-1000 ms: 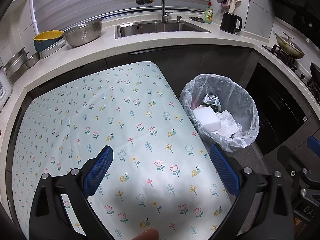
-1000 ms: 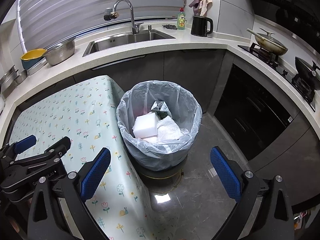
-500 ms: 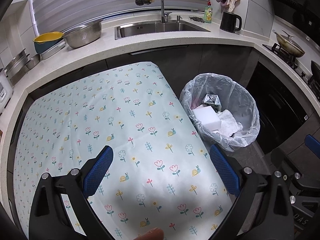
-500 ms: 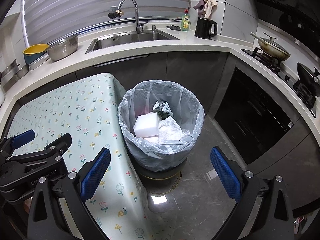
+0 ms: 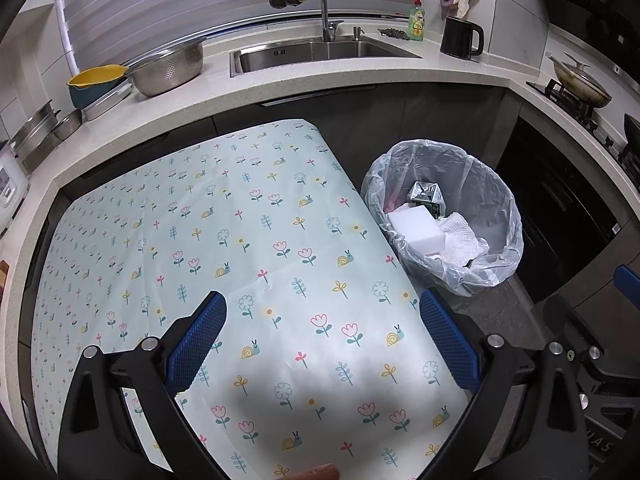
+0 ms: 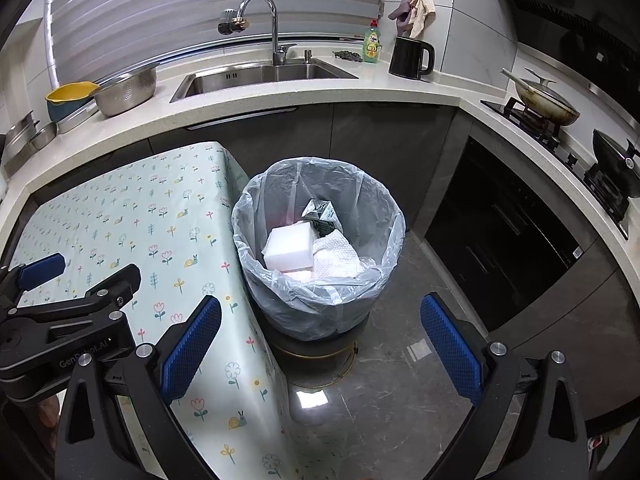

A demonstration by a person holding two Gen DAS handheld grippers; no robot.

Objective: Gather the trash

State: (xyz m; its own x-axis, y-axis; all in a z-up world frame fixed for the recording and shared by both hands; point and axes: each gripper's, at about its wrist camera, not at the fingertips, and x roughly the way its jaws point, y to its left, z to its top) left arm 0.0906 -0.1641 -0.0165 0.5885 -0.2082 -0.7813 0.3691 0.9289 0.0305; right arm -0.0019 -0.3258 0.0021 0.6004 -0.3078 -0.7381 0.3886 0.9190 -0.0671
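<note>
Step in hand: the collecting is judged all but finished; no loose trash is seen on the worktop covered by a pale green cloth printed with flowers and snails.
Trash: a white foam block, a crumpled white paper towel and a dark crushed carton are seen lying inside the round bin lined with a clear plastic bag, which stands on the floor just beside the worktop's right edge.
Left gripper: it is held above the near part of the cloth, its blue-padded fingers spread wide with nothing between them.
Right gripper: it is held over the floor in front of the bin, fingers equally wide and empty.
Next move: a check for leftover items is called for, or else the bag's rim is to be gathered.
Left view only: nearly the whole cloth surface is shown bare.
Right view only: the bin's dark base and the grey floor are shown, with the left gripper at the frame's left edge.
</note>
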